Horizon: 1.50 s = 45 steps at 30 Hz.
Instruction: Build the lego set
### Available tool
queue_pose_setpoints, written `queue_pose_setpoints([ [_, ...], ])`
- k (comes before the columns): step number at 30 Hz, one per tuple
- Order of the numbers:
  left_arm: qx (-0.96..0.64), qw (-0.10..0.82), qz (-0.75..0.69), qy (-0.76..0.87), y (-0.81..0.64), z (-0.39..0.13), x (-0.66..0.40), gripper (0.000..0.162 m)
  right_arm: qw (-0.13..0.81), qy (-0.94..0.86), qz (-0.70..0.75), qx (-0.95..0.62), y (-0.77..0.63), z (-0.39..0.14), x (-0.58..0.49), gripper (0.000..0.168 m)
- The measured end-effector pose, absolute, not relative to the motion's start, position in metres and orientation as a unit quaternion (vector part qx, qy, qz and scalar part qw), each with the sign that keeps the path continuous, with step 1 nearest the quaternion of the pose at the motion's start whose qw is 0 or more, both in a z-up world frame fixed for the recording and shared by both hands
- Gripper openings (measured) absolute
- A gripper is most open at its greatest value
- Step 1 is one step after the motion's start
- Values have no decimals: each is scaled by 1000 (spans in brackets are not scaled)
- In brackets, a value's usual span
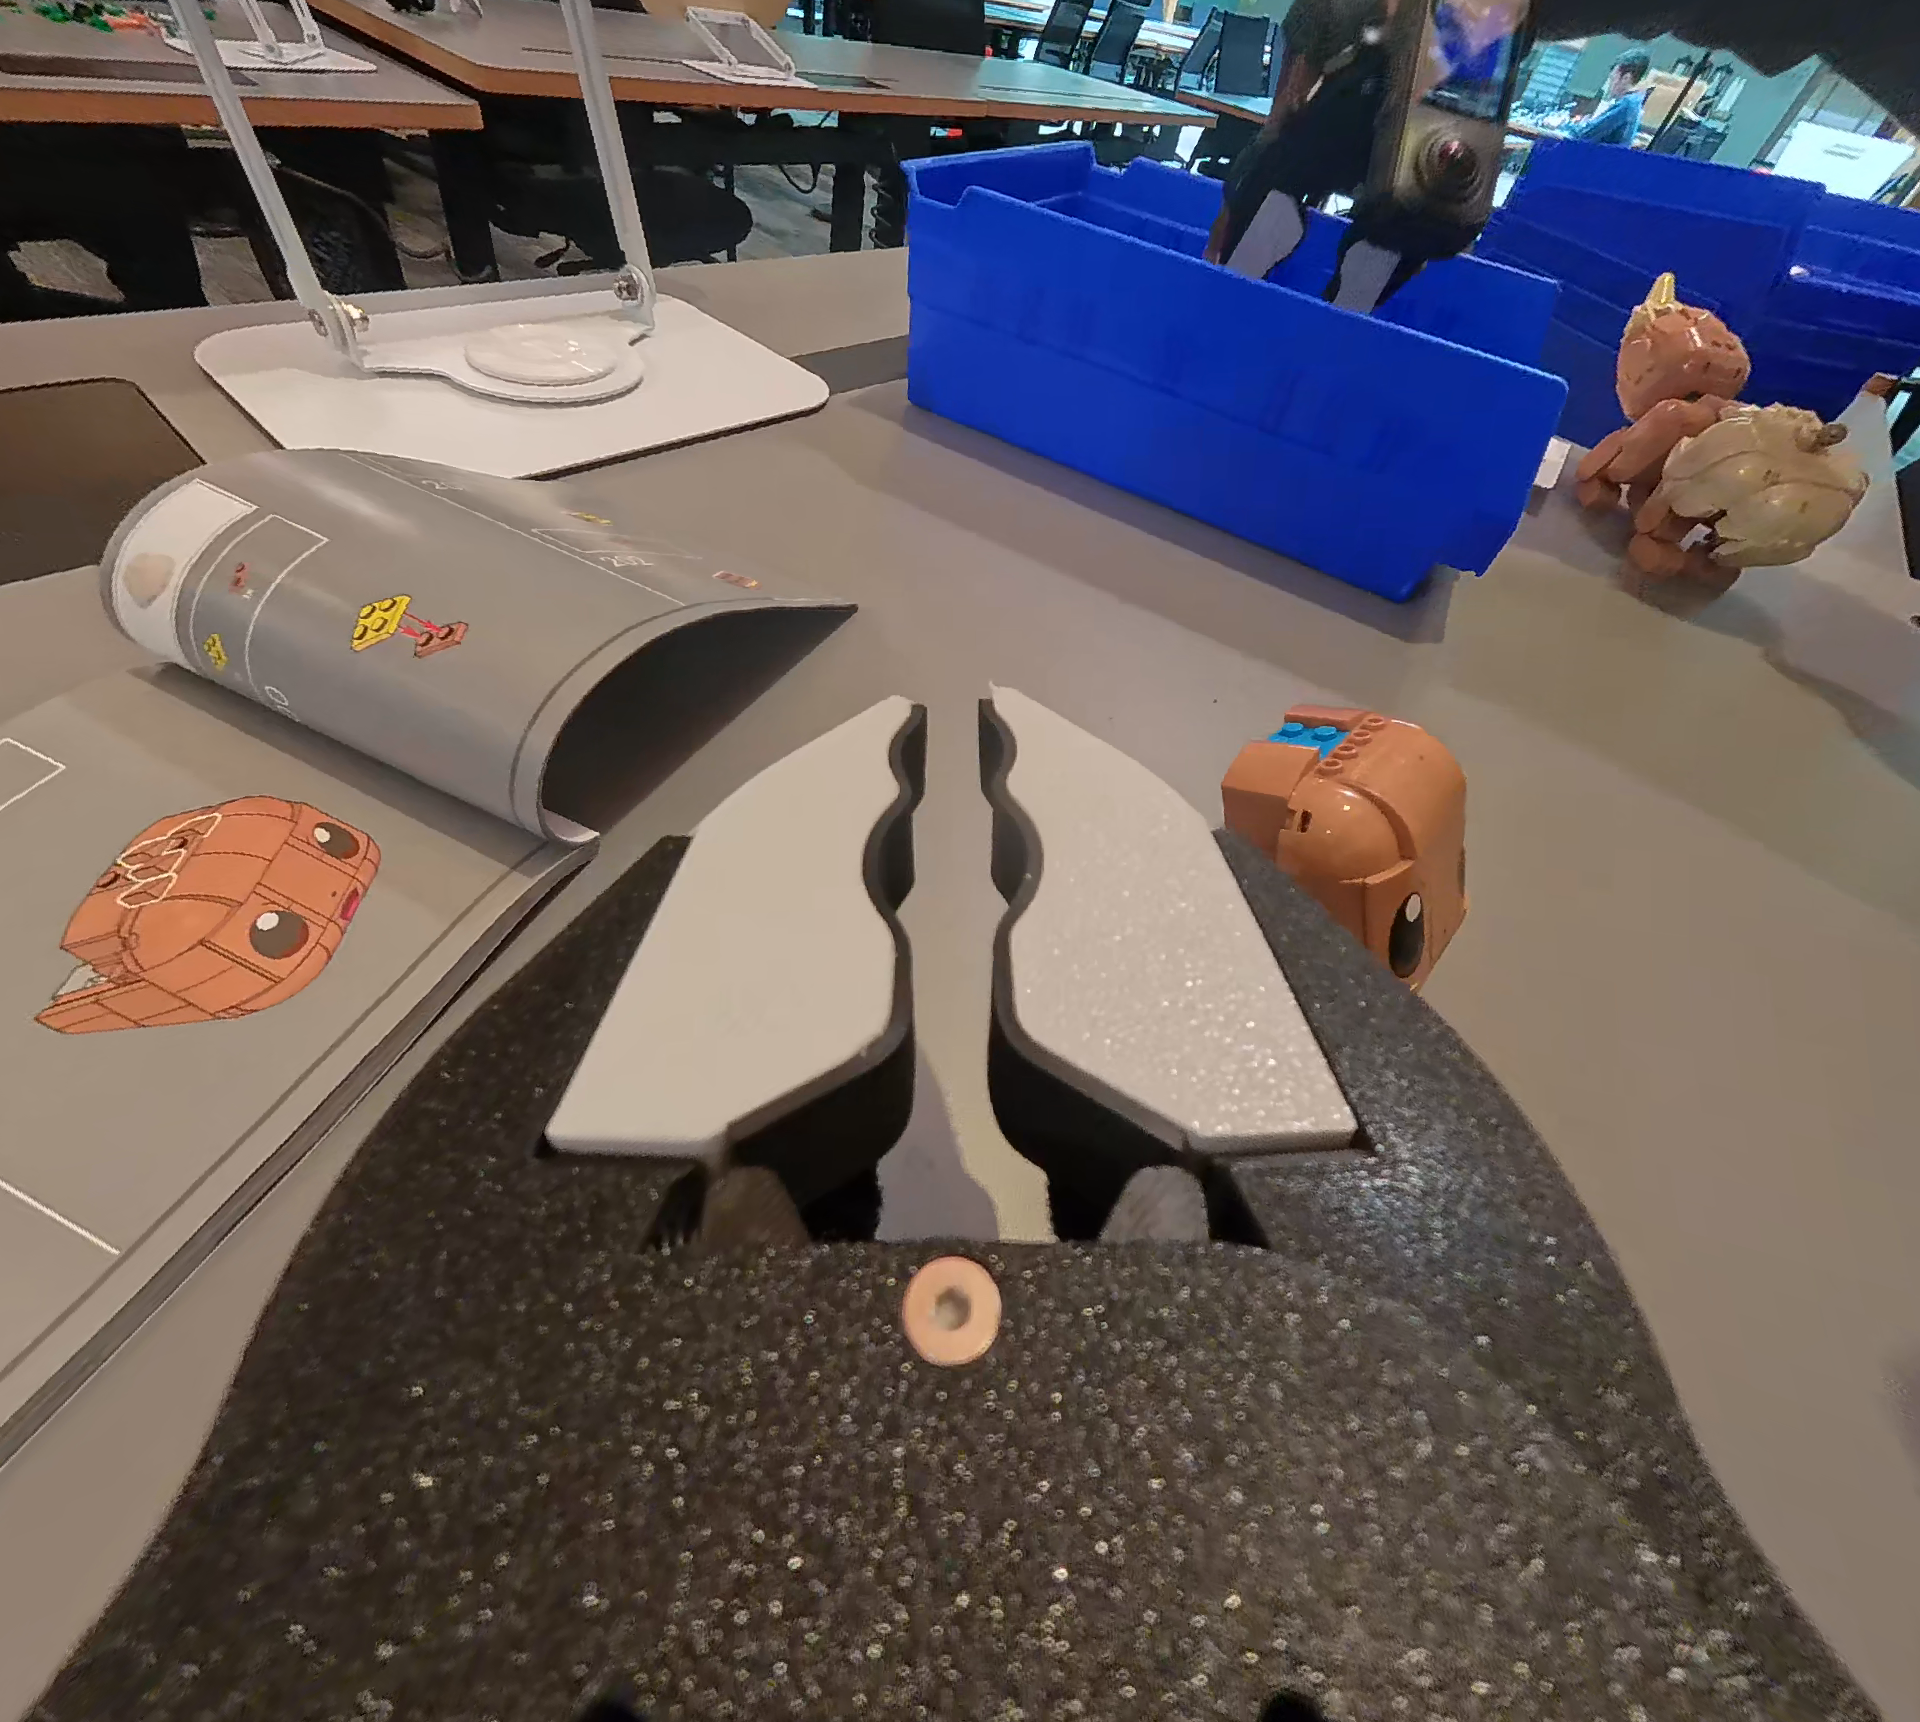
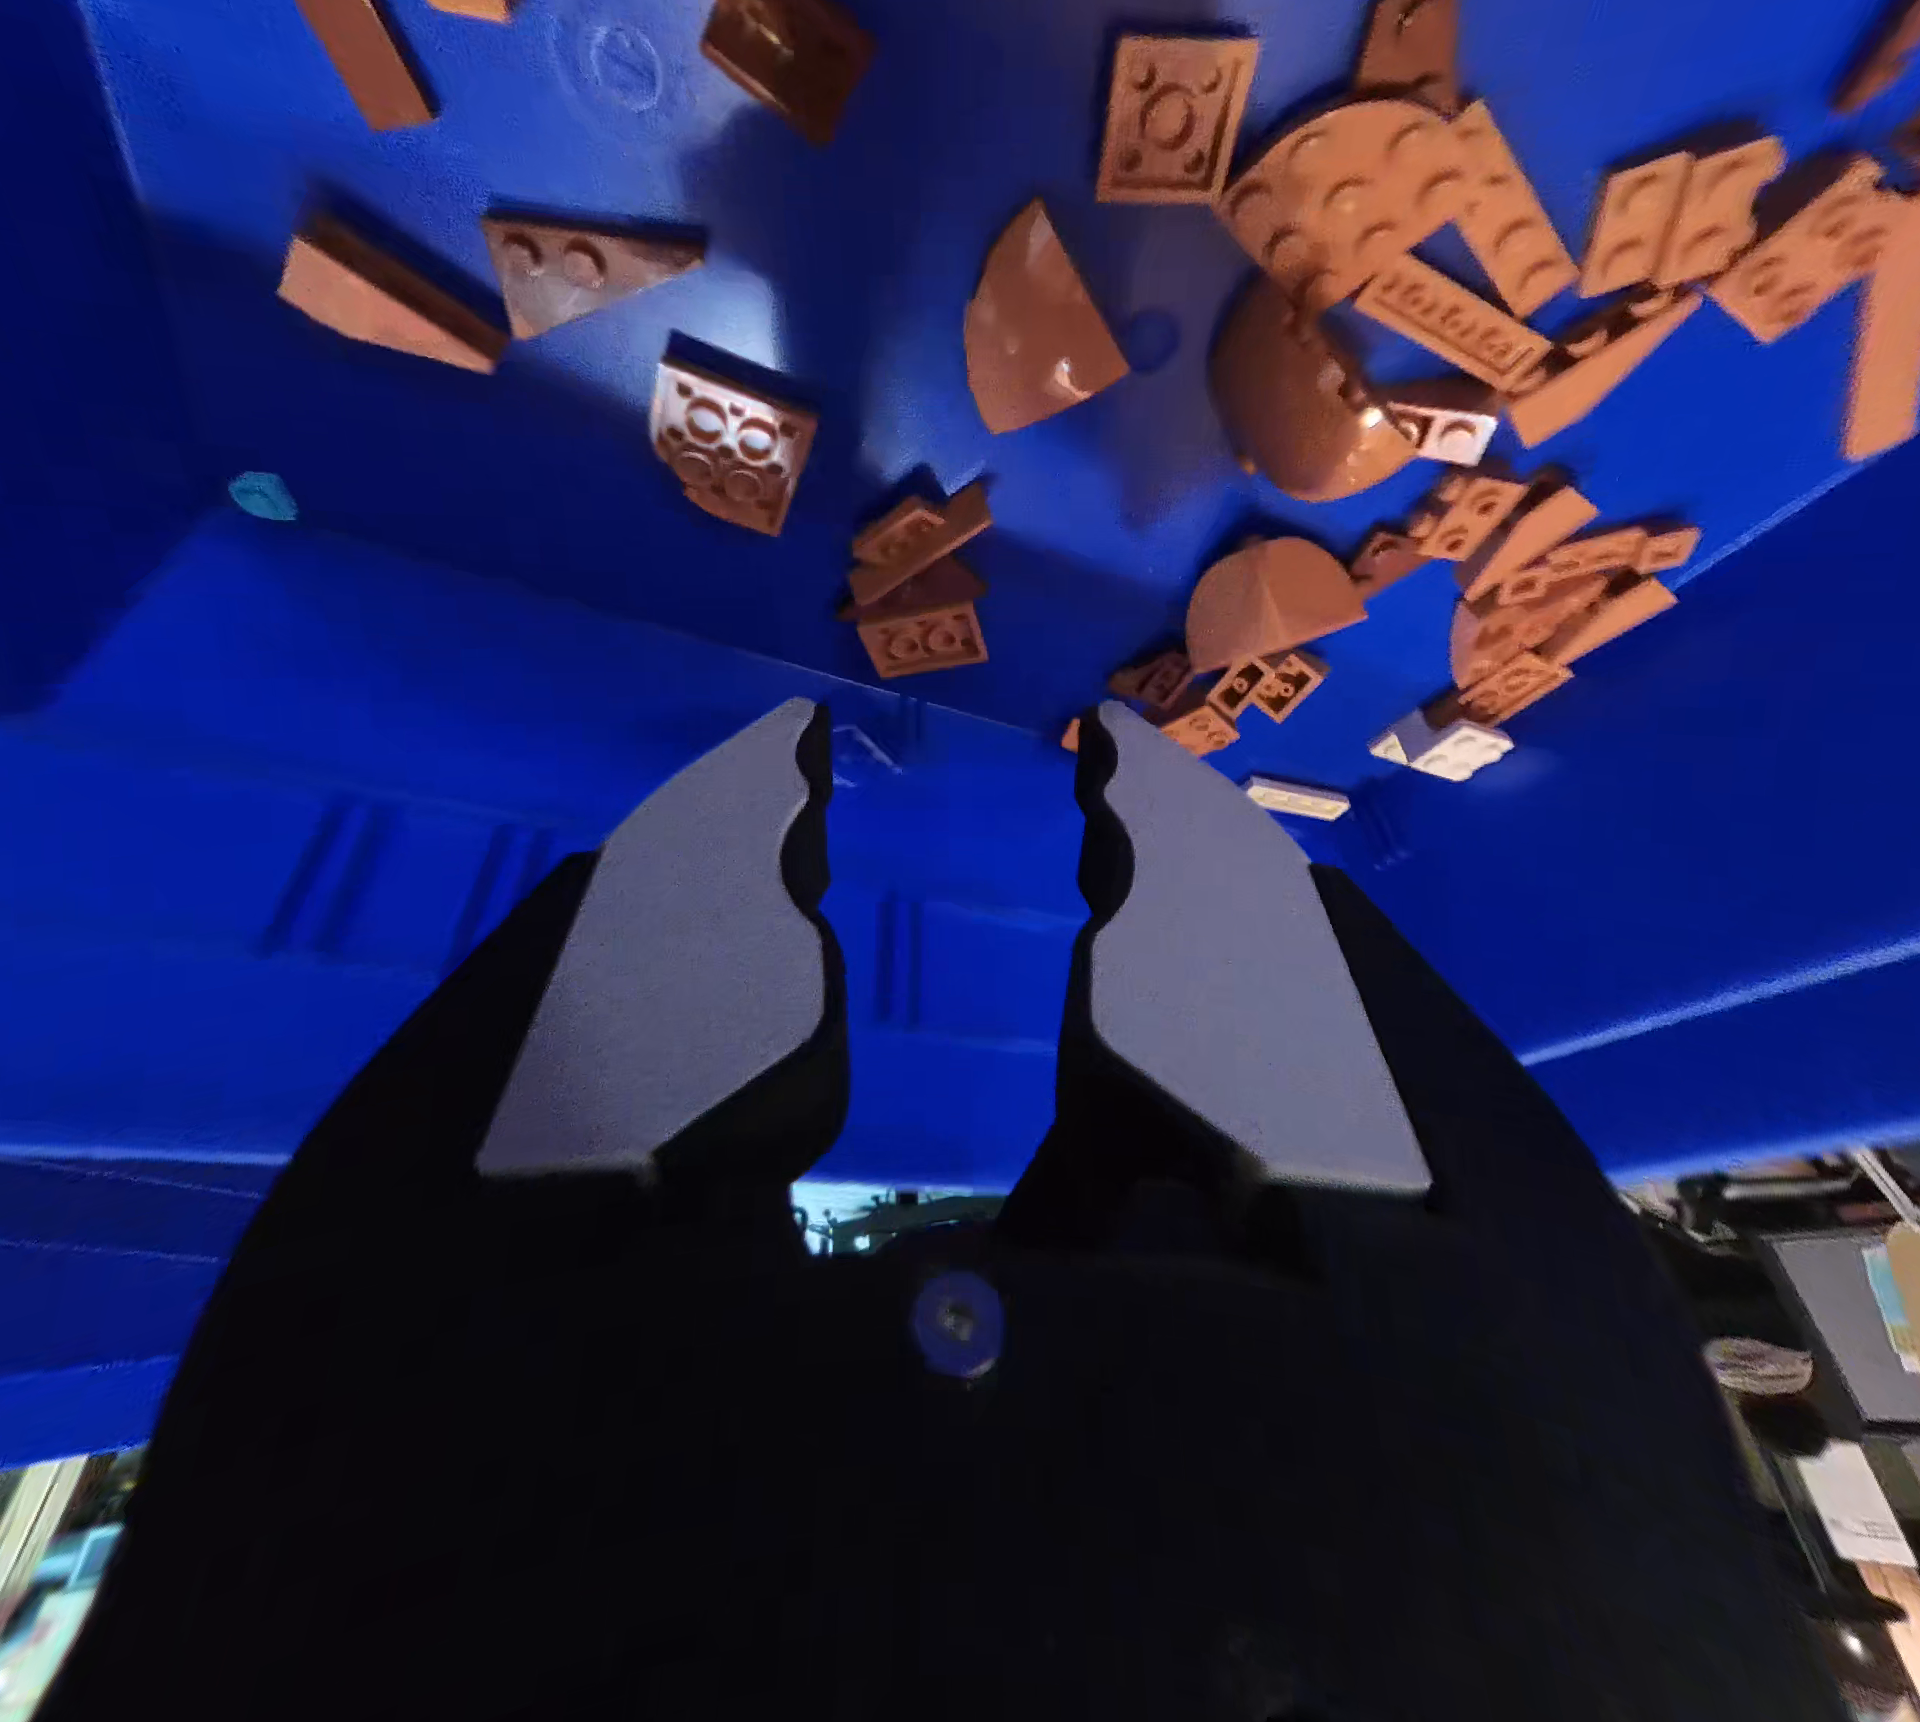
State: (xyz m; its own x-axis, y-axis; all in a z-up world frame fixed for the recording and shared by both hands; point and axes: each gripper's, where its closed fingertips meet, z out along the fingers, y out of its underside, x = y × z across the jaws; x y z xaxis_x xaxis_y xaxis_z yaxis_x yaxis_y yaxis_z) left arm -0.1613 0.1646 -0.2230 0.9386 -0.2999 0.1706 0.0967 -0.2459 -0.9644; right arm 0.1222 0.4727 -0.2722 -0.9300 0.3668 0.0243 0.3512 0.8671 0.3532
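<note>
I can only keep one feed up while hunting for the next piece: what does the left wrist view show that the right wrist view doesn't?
Only the left wrist view: the open instruction booklet, the part-built brown head on the grey table, two finished figures, a white stand, and the left gripper, jaws nearly closed and empty.

Only the right wrist view: the loose brown pieces on the bin floor, plus a few white ones.

Both: the blue bin and the right gripper, jaws open inside it.
</note>
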Motion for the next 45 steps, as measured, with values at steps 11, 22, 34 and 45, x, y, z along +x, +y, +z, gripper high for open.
queue_pose_setpoints([
  [11,-772,605,-192,46,166,-223,-166,11,57,962,220,149,482,-300,122,49],
  [22,-766,608,-208,26,167,-221,-171,12,63,941,321,87,494,-299,130,44],
  [34,-752,622,-219,4,166,-216,-178,12,47,929,346,120,501,-299,129,25],
  [45,-749,624,-223,12,164,-215,-175,12,-41,929,301,213,490,-273,134,4],
])
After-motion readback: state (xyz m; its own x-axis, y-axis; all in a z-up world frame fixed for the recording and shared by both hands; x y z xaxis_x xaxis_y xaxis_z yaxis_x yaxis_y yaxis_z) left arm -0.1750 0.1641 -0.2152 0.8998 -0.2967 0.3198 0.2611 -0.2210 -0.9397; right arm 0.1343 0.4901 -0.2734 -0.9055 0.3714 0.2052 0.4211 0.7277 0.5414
